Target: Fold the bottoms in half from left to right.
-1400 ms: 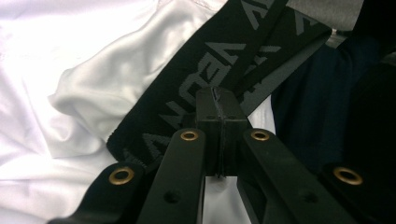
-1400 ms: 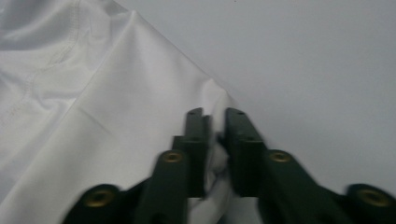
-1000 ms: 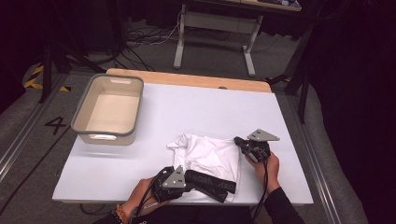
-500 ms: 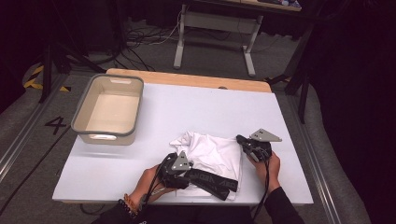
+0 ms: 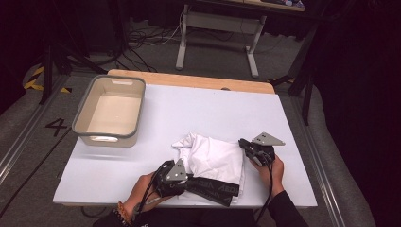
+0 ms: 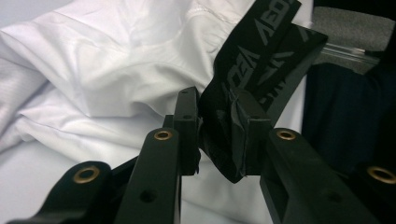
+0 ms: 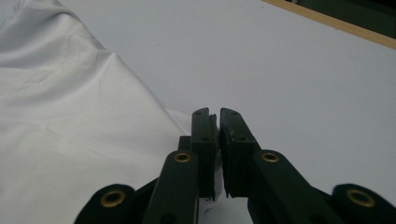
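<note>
Clearly soft and limp, the garment suits edge grips: our left gripper pinches its black band, right gripper its white hem.

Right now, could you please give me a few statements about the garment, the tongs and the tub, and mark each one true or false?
1. The left tongs are closed on the black waistband. True; their jaws have just been closing.
2. The white garment lies inside the tub. False: it lies on the white table, apart from the tub.
3. The right tongs pinch the garment's white edge. True.
4. The tub holds a folded cloth. False: nothing can be seen in it.
5. The tub stands at the table's far left. True.
</note>
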`<state>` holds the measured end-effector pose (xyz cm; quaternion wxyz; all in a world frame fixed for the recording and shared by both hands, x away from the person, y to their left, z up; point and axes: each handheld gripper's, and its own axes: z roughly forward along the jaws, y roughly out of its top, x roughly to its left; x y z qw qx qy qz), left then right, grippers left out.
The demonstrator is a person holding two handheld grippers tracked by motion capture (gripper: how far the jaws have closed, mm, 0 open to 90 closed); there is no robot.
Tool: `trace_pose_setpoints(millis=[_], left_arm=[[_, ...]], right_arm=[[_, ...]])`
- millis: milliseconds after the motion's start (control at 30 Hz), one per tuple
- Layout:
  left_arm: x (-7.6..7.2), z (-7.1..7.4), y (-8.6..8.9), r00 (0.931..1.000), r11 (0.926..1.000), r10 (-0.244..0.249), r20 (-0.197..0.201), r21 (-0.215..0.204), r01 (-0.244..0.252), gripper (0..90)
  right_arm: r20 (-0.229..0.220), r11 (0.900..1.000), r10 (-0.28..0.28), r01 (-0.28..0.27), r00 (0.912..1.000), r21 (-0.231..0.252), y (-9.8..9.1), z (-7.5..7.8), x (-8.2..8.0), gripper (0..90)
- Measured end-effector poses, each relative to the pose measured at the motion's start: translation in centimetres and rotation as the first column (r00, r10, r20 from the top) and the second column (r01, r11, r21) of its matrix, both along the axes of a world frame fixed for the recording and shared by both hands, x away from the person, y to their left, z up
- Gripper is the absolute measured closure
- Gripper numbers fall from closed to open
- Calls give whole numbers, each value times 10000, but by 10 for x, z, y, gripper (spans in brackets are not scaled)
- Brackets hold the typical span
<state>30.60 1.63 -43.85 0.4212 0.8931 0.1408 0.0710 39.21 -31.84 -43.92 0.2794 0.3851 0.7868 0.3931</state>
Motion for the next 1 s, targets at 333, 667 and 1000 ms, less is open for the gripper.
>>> trace_pose_setpoints(millis=[333,667,1000], left_arm=[[-1,16,13,9964,9946,765,377,-731,-736,527],[74,23,15,9699,9734,2277,863,-479,-2242,427],[135,-17,-4,9696,9600,2433,253,1366,-2444,382]], right_arm=[[424,9999,-130,125,9990,111,-2,4,-4,865],[-26,9990,212,-211,9998,384,3,2,-3,505],[-1945,9996,218,-183,9807,197,1,-12,15,339]])
